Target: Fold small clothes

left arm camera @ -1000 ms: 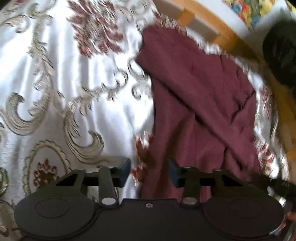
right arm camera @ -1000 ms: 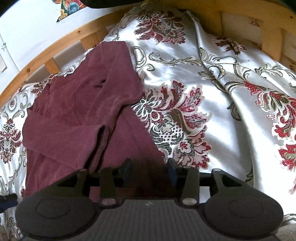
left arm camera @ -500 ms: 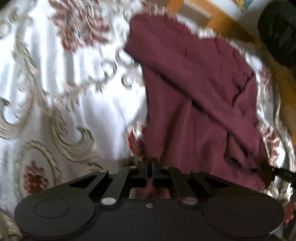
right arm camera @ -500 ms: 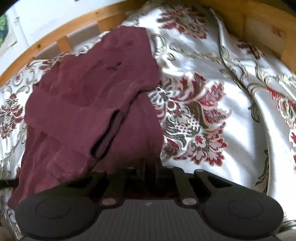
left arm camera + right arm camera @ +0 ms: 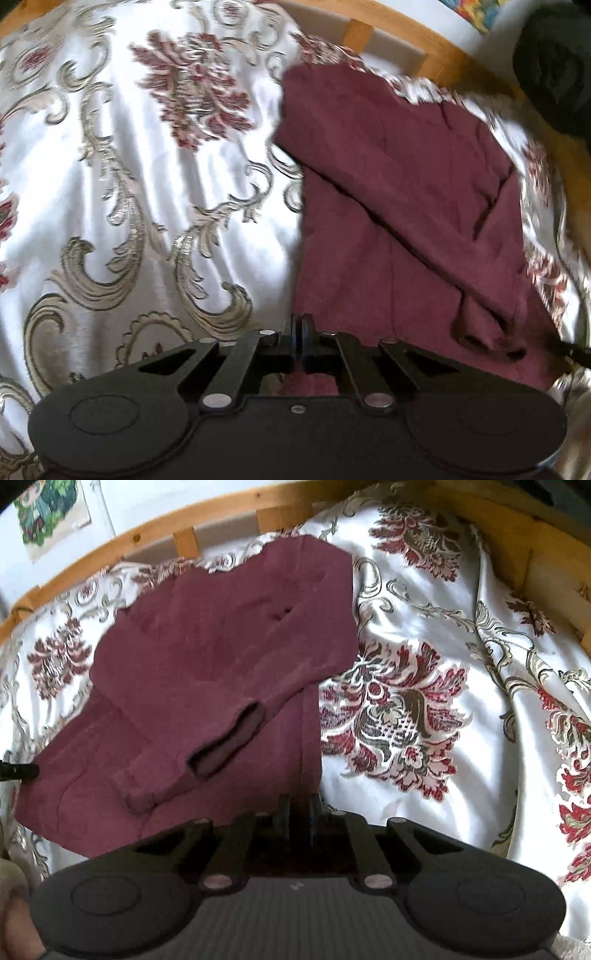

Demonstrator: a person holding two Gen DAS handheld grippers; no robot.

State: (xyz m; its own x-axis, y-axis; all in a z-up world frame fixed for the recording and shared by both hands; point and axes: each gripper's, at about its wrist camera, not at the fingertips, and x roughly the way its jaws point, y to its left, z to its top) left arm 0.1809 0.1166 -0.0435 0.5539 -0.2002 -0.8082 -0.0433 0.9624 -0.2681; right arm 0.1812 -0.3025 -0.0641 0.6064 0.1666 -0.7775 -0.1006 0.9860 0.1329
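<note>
On the patterned bedspread (image 5: 424, 635), maroon top (image 5: 221, 657) with sleeves already crossed in, near hem corners pinched by left gripper (image 5: 298, 338) and right gripper (image 5: 299, 818); lengthwise fold apparently left.

Garment (image 5: 221, 672) lies on bedspread (image 5: 424, 627), sleeve (image 5: 207, 746) folded across it
</note>
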